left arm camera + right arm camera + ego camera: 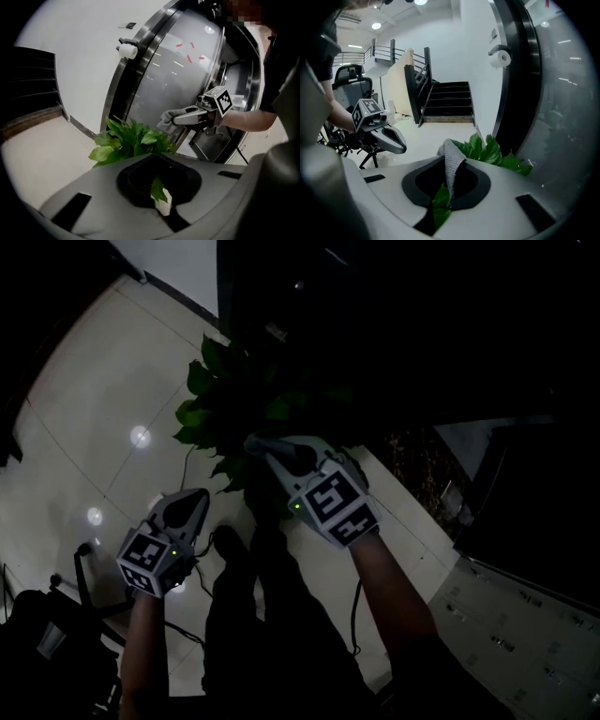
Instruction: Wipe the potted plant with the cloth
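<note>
The potted plant (230,413) with broad green leaves stands on the floor ahead of me, and it also shows as the plant (129,140) and the plant (492,150). My right gripper (258,444) is over its near leaves. That right gripper (443,201) is shut on a grey cloth (452,164), and a green leaf (439,206) lies between the jaws under the cloth. My left gripper (200,495) is at the plant's left edge. The left gripper (161,199) is shut on a leaf tip (157,188). The pot itself is hidden in the dark.
A curved glass wall in a metal frame (140,65) rises just behind the plant. A staircase (445,101) and an office chair (351,79) stand farther off. Pale floor tiles (103,409) spread to the left, with a cable (356,606) by my feet.
</note>
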`<state>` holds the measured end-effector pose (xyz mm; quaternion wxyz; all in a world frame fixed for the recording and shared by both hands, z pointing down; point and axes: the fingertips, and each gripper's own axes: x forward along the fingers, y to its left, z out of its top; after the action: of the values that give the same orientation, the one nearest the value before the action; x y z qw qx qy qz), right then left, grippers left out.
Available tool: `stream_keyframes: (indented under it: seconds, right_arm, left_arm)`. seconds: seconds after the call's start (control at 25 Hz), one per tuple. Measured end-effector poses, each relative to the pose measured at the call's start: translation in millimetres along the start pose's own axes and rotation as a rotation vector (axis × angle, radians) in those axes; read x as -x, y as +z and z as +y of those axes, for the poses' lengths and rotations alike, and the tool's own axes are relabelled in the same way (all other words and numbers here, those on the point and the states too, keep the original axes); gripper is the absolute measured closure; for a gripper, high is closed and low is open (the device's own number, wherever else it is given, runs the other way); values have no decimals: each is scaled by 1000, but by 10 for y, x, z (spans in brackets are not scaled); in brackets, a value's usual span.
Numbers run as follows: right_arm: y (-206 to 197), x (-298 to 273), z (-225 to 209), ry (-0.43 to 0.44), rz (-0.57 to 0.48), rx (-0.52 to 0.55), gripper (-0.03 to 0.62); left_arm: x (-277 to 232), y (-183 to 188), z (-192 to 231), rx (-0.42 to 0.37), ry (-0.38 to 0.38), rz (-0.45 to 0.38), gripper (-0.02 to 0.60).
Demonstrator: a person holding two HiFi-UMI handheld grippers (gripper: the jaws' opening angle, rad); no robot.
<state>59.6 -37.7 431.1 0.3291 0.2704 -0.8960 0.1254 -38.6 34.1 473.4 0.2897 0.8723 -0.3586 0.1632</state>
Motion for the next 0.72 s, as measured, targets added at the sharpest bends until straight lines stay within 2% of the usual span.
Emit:
stream_keyframes:
  seconds: [0.24, 0.36, 0.48, 0.6, 0.72]
  right_arm:
    - [-602, -626, -397, -105, 63, -55, 569]
    - [-816, -860, -318, -98, 80, -127, 569]
    - [-869, -1071, -109, -25, 92, -114, 569]
    - [-820, -1137, 239, 122, 114, -104, 569]
    - [-650, -1045, 450, 231, 85, -110, 569]
  left_arm:
    - [-628, -533, 408, 37, 50, 55, 591]
    - [-789, -641, 548, 76, 82, 51, 591]
    - [-947, -646, 663, 86, 89, 41, 591]
    - [-1013, -671, 710, 69, 82, 54, 591]
    - [-983, -666, 775, 82, 92, 57, 591]
